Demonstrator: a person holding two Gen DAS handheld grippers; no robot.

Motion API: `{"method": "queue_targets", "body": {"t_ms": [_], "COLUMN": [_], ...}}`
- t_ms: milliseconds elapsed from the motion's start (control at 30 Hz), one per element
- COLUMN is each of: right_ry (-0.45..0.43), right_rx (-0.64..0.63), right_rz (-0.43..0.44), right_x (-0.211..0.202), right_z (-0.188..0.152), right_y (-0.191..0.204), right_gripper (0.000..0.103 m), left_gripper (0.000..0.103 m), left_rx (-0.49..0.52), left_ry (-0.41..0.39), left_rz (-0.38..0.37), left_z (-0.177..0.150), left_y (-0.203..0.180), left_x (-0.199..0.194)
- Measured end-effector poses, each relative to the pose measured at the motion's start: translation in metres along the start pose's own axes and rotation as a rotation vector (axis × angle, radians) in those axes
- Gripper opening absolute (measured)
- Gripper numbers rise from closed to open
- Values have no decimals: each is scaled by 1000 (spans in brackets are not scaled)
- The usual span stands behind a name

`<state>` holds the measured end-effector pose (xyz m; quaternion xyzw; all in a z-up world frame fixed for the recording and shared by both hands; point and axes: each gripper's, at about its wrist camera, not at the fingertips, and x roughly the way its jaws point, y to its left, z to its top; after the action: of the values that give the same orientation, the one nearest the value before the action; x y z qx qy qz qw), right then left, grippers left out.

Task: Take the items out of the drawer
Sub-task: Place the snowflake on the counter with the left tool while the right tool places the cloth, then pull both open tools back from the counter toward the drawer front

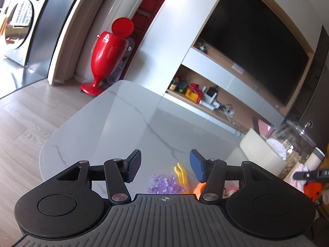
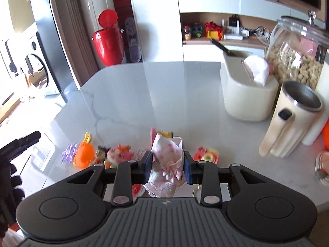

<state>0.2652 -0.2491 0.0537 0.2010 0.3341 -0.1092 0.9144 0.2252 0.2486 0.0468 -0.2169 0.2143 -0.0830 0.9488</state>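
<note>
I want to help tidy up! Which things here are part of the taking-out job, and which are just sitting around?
Part of the job:
- right gripper, shut on the pink checked cloth bundle
- left gripper, open and empty
- small toys already lying on the table

Just sitting around:
- glass jar
- cream jug
- tissue holder
- red bin

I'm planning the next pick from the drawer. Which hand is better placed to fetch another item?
Left. The left tongs stand open and empty over the marble table. The right tongs are shut on a pink checked cloth bundle, which must be set down first.
</note>
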Motion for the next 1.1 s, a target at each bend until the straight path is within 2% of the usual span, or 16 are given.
{"method": "queue_targets", "body": {"t_ms": [100, 167, 200, 233, 267, 400, 567, 667, 800, 867, 967, 1100], "right_ry": [-44, -30, -3, 33, 61, 90, 34, -5, -5, 28, 132, 286], "right_rx": [6, 24, 34, 49, 75, 132, 106, 54, 13, -6, -33, -8], "right_rz": [-38, -58, -72, -82, -87, -61, -41, -12, 38, 59, 84, 147], "right_x": [29, 50, 62, 72, 81, 85, 52, 20, -20, -37, -47, -53], "right_z": [19, 23, 23, 21, 18, 10, 4, -8, -38, -58, -89, -142], "right_y": [-1, -4, -6, -9, -14, -31, -36, -29, -19, -13, -2, 11], "right_gripper": [31, 33, 38, 57, 70, 71, 78, 85, 95, 103, 103, 103], "left_gripper": [57, 57, 57, 57, 57, 57, 57, 57, 57, 57, 57, 57], "left_rx": [11, 30, 39, 44, 49, 85, 224, 294, 251, 233, 227, 195], "left_ry": [21, 37, 49, 63, 82, 145, 155, 177, 252, 297, 390, 560], "left_rz": [-8, -19, -23, -27, -29, -23, 3, 16, 55, 75, 69, 104], "left_z": [-5, -8, -10, -11, -14, -25, -43, -63, -81, -88, -101, -135], "left_y": [-2, -5, -6, -6, -7, -11, -19, -18, -23, -35, -57, -75], "left_x": [1, 1, 2, 4, 6, 16, 15, -5, -49, -75, -106, -128]}}
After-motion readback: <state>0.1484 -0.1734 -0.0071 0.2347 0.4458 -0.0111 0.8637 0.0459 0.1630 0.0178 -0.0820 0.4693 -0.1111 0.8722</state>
